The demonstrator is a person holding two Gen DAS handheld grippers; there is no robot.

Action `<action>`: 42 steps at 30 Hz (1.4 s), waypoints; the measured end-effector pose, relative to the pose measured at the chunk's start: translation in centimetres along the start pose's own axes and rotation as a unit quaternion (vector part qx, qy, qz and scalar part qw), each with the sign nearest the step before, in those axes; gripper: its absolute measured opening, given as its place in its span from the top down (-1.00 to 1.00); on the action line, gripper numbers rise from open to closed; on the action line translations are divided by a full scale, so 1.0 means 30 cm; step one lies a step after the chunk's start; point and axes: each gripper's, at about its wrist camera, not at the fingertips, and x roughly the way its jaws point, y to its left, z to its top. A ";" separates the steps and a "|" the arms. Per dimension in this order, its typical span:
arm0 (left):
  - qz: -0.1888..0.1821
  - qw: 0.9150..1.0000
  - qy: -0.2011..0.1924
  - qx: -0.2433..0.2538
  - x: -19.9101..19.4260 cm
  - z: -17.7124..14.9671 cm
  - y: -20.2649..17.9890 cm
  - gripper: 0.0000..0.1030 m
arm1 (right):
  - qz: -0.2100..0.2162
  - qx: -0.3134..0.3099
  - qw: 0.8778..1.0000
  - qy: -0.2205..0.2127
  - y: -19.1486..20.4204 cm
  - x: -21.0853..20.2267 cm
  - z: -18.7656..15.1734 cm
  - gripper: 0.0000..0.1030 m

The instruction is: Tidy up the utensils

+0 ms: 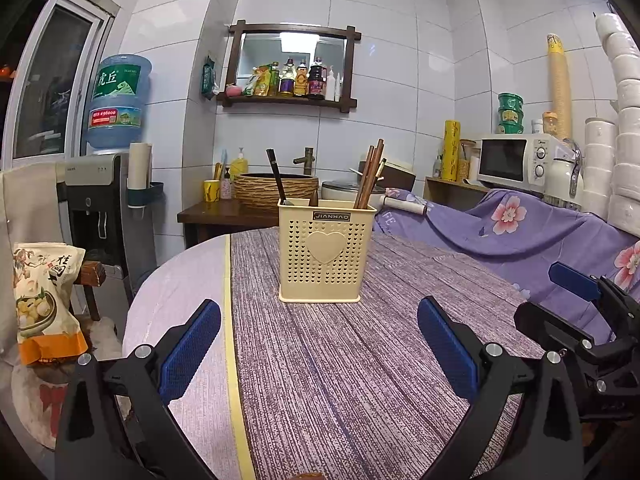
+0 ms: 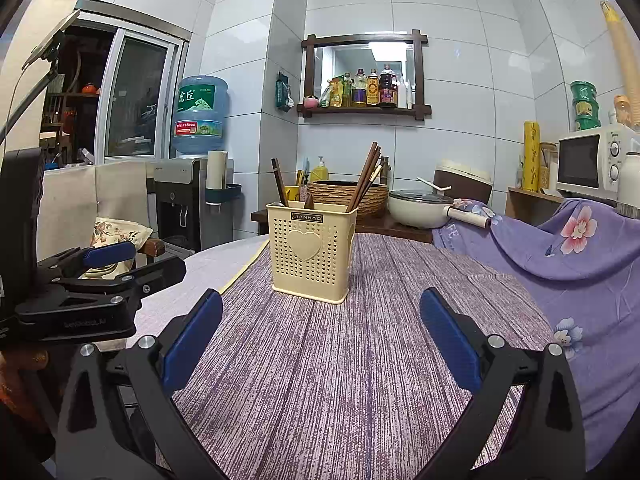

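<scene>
- Left gripper (image 1: 319,346) – blue-padded fingers spread wide, nothing between them, hovering over the purple woven table runner (image 1: 360,380).
- Cream perforated utensil holder (image 1: 326,249) marked JIANHAO stands upright on the runner, ahead of both grippers and apart from them.
- In its left side, a dark-handled utensil (image 1: 277,176); in its right side, a bundle of brown chopsticks (image 1: 370,174) leaning right.
- Right gripper (image 2: 321,344) – fingers likewise apart and empty, beside the left one.

Microwave (image 1: 516,160), water jug (image 1: 118,102), floral cloth (image 2: 576,248)
</scene>
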 end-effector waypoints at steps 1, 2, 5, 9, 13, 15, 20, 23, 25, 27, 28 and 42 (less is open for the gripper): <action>0.000 1.000 0.000 0.001 0.000 -0.001 0.001 -0.88 | 0.000 0.000 1.000 0.000 0.001 -0.001 -0.001 -0.89; 0.000 1.000 0.000 0.001 0.000 -0.002 0.000 -0.88 | 0.000 0.000 1.000 0.001 0.003 -0.002 -0.001 -0.89; -0.002 1.000 0.003 0.000 0.001 -0.004 0.005 -0.88 | 0.001 -0.001 1.000 0.003 0.007 0.000 -0.003 -0.89; -0.003 1.000 0.004 -0.001 0.002 -0.001 0.011 -0.88 | 0.002 -0.001 1.000 0.003 0.012 0.000 -0.004 -0.89; -0.003 1.000 0.005 0.000 0.003 -0.003 0.009 -0.88 | 0.002 0.001 1.000 0.004 0.016 -0.001 -0.006 -0.89; -0.004 1.000 0.007 0.000 0.006 -0.006 0.011 -0.88 | 0.003 0.001 1.000 0.004 0.015 -0.001 -0.006 -0.89; -0.003 1.000 0.008 0.001 0.004 -0.012 0.012 -0.88 | 0.004 -0.001 1.000 0.005 0.026 -0.003 -0.009 -0.89; -0.002 1.000 0.008 0.001 0.002 -0.012 0.013 -0.88 | 0.004 -0.001 1.000 0.005 0.027 -0.003 -0.009 -0.89; -0.001 1.000 0.007 0.001 0.002 -0.011 0.015 -0.88 | 0.003 -0.001 1.000 0.004 0.030 -0.005 -0.010 -0.89; 0.000 1.000 0.008 0.001 0.001 -0.011 0.015 -0.88 | 0.003 -0.001 1.000 0.005 0.033 -0.006 -0.011 -0.89; 0.001 1.000 0.008 0.002 0.001 -0.012 0.014 -0.88 | 0.004 -0.001 1.000 0.006 0.032 -0.006 -0.011 -0.89; 0.003 1.000 0.020 -0.005 0.012 -0.010 0.022 -0.88 | 0.004 -0.001 1.000 0.010 0.035 -0.001 -0.013 -0.89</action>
